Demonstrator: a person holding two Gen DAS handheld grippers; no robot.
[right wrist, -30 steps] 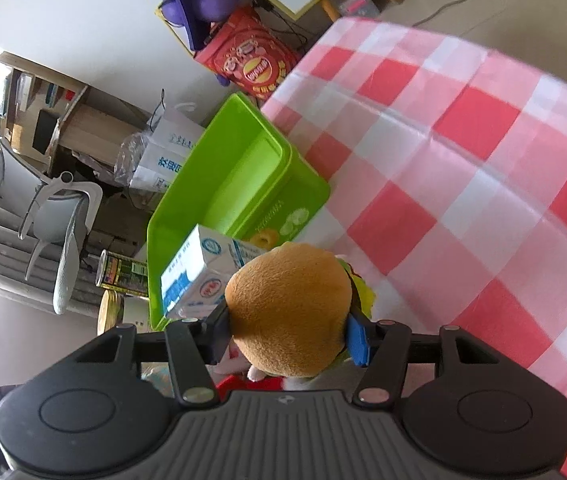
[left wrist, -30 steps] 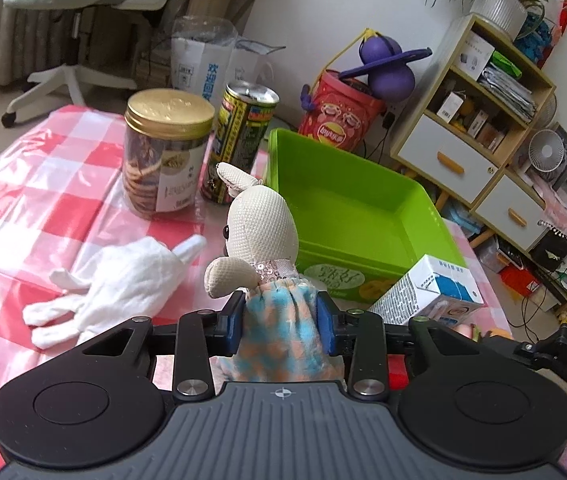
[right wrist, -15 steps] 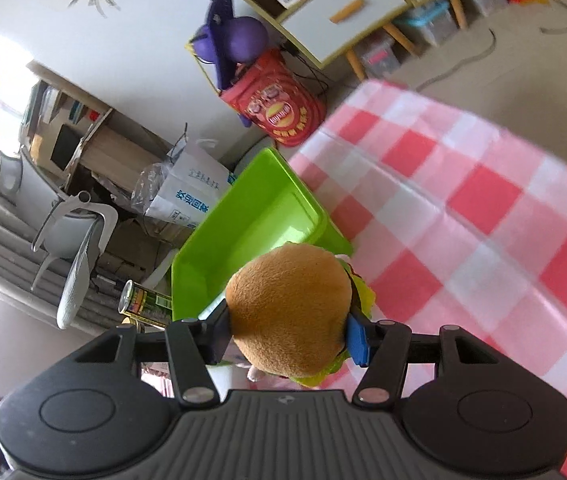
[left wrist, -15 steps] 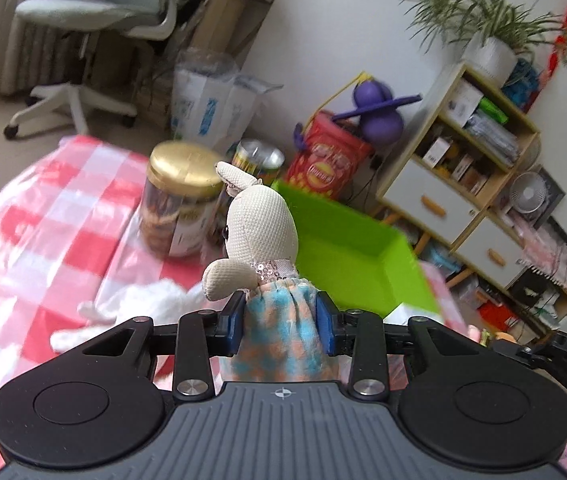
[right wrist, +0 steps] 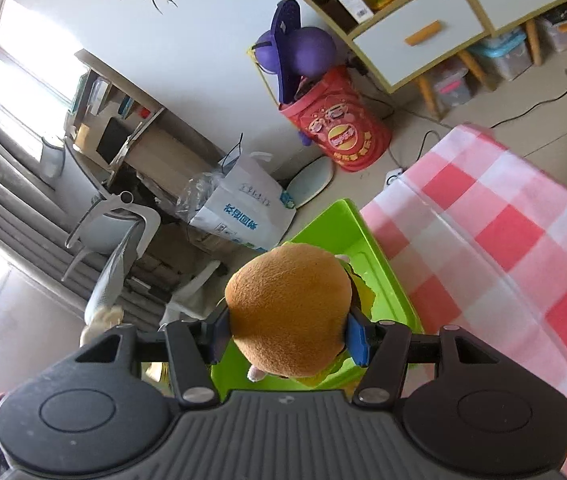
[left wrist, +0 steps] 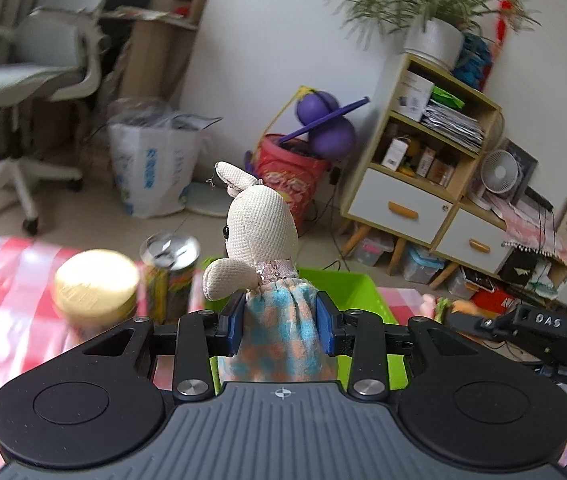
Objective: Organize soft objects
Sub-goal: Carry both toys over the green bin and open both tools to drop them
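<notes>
Checked desk (right wrist: 503, 240): left tongs (left wrist: 279, 322) grasping rabbit doll (left wrist: 267, 248), right tongs (right wrist: 287, 338) grasping plush burger (right wrist: 289, 308), both above green bin (right wrist: 379, 264); off-centre release risks spillover.

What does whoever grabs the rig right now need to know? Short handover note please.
Left gripper: fingers shut on the rabbit doll at its checked dress, held upright in the air in front of the green bin.
Right gripper: fingers shut on the plush burger, held over the green bin.
On the checked tablecloth: the gold-lidded jar and the can stand left of the bin.
Done: both soft toys picked up.
Left: neither is released into the bin yet. Probably lower and open each gripper there.
</notes>
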